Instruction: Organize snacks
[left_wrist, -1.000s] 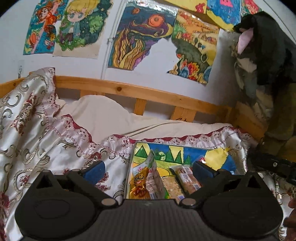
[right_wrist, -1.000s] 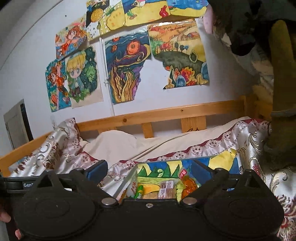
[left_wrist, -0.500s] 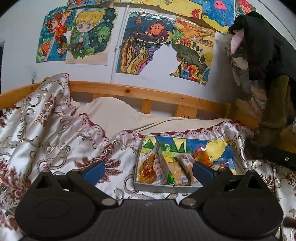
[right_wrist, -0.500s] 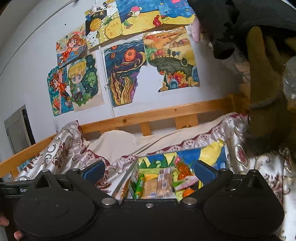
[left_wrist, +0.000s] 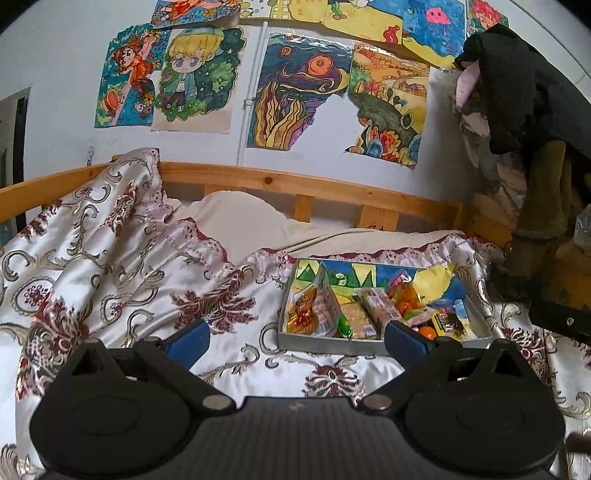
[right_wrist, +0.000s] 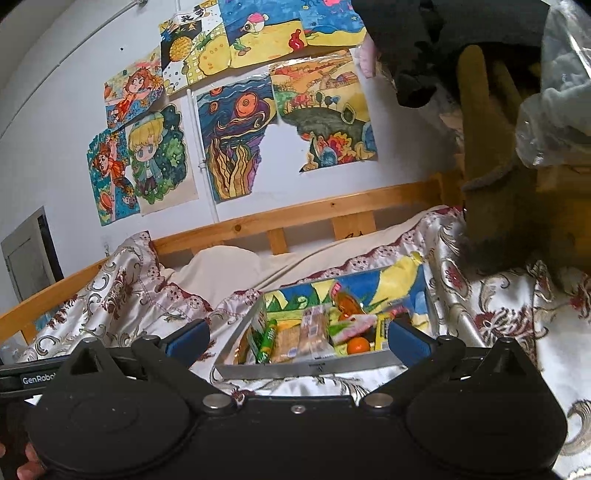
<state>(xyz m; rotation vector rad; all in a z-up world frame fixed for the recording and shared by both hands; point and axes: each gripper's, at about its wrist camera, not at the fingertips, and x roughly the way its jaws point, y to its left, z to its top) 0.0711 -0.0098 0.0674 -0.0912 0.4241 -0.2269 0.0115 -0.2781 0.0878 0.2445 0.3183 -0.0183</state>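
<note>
Hovering both claws over the bed, the person faces a shallow tray (right_wrist: 314, 367) of snacks resting on the patterned bedspread (left_wrist: 110, 258). To do this step well, I judge it best to pick one item, such as the orange fruit (right_wrist: 358, 345) at the near right, and come down straight. The left claw (left_wrist: 295, 339) is spread wide and holds nothing; the right claw (right_wrist: 297, 338) is equally wide, empty, above the tray.

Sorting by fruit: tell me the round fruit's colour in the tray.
Orange; clearest in the right wrist view.
</note>
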